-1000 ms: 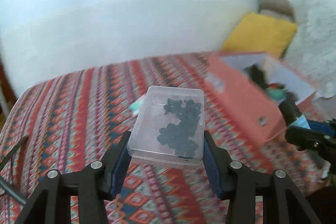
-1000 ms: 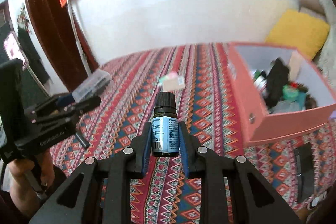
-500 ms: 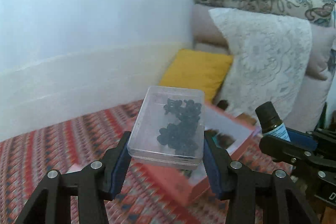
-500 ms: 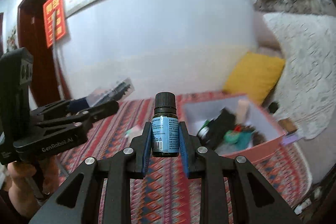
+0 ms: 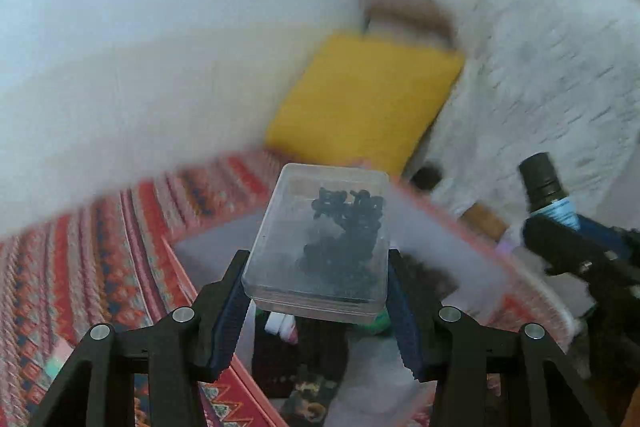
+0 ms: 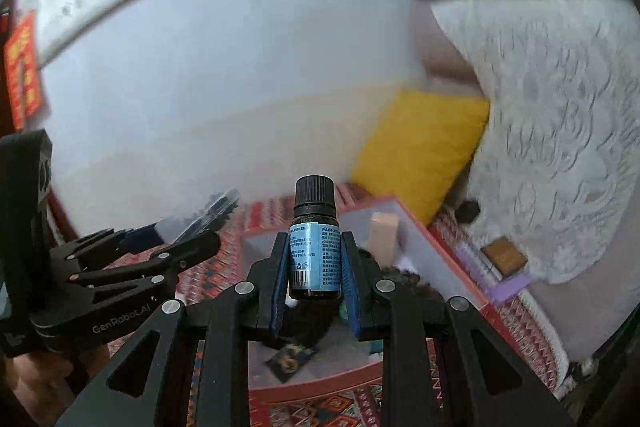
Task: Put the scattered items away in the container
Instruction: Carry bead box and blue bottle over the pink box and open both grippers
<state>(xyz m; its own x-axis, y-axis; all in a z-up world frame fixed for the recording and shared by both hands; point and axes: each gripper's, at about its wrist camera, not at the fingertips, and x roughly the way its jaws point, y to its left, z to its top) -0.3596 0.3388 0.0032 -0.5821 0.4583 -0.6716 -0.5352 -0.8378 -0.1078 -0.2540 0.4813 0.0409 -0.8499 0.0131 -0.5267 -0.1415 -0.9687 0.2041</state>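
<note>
The left gripper (image 5: 316,291) is clamping a clear plastic case (image 5: 320,243) between its dark blue ribbed pads (image 5: 230,319). The case is a flat, shallow rectangle with rounded corners, see-through all over, and it is holding a loose heap of small black pieces (image 5: 344,235) that are bunching toward its right side; what the pieces are cannot be told. The case is hanging in the air over a pink-red cardboard box (image 5: 472,227), whose pale inner walls and jumbled contents are showing beneath it, blurred.

The right gripper (image 6: 314,285) is gripping a small dark glass bottle (image 6: 315,239) upright between its pads. The bottle is wearing a black ribbed screw cap and a light blue label printed with fine text and a recycling mark. It too is hovering above the open box (image 6: 440,255), which is sitting on a cloth (image 6: 344,407) patterned in red, orange and blue zigzags. Inside the box, a pale peach block (image 6: 383,227) is leaning against the far wall, and a dark printed packet (image 6: 290,357) is lying on the floor of the box.

Behind the box, a yellow cushion (image 6: 420,147) is leaning against a white wall, beside a white lace-covered cushion (image 6: 560,131). Each gripper is showing in the other's view: the left one at the left edge, the right one at the right edge.
</note>
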